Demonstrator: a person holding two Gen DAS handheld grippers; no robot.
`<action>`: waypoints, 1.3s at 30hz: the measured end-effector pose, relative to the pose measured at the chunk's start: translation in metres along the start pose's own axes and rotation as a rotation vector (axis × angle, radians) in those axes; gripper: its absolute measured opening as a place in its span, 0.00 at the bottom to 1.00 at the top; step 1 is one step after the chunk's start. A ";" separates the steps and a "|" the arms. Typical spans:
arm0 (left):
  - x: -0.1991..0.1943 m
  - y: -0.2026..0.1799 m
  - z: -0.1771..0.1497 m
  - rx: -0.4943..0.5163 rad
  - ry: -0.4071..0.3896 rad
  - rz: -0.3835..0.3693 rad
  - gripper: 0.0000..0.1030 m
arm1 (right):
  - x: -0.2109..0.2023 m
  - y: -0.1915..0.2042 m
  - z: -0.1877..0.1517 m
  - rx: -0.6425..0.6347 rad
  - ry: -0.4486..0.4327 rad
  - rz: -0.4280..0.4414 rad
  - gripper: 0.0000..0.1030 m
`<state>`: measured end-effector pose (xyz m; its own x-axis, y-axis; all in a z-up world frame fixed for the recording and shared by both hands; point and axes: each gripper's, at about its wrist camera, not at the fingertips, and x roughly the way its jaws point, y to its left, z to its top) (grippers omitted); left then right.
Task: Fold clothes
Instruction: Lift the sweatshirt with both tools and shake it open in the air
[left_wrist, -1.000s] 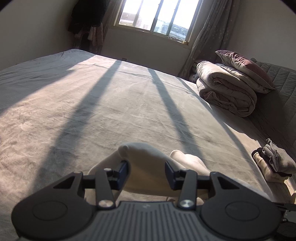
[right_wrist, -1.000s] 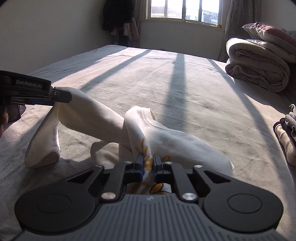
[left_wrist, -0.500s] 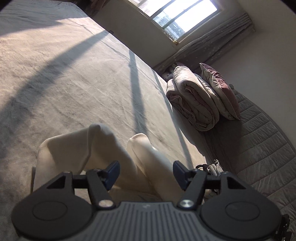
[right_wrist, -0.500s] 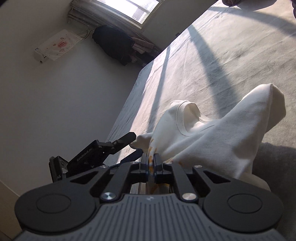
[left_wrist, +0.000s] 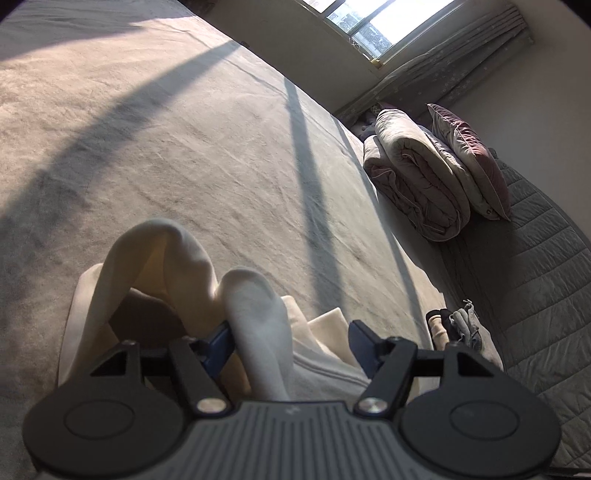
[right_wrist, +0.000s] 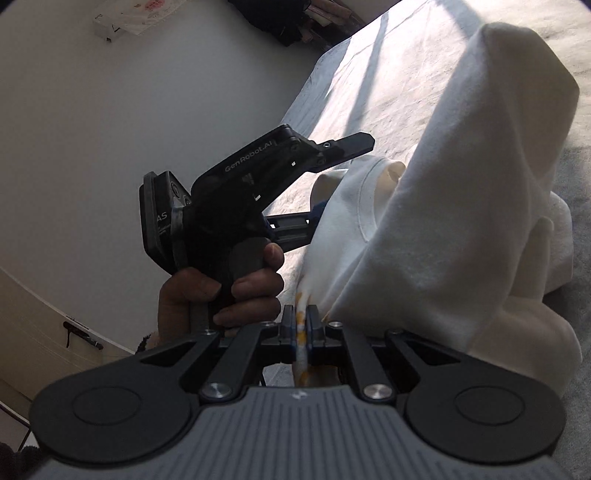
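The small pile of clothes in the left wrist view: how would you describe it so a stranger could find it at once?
Start from the bed and follow its right edge down from the rolled duvet and pillow. Near the quilted grey cover lies the small pile. Unlike the white shirt in front of the left hand-held gripper, it mixes beige, dark and grey pieces.

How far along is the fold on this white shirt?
Early. Done: a few folded clothes lie by the bed edge. In hand: the right gripper is shut on the white shirt, lifted and bunched; the left gripper is open around a sleeve. Left: spreading it flat and every fold.
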<state>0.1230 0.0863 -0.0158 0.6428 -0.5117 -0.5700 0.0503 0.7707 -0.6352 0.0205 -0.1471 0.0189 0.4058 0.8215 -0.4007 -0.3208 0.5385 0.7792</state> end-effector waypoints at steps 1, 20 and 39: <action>0.003 0.003 0.000 -0.003 0.010 0.015 0.48 | 0.000 0.001 -0.001 -0.008 0.004 -0.008 0.09; -0.054 0.007 -0.011 0.135 -0.080 0.129 0.07 | -0.078 -0.030 0.037 0.023 -0.367 -0.340 0.63; -0.073 0.062 -0.038 0.055 0.044 0.101 0.11 | -0.032 -0.066 0.034 0.122 -0.367 -0.391 0.33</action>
<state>0.0497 0.1574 -0.0335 0.6123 -0.4462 -0.6527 0.0303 0.8382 -0.5446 0.0575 -0.2156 -0.0032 0.7535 0.4337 -0.4941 0.0063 0.7467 0.6651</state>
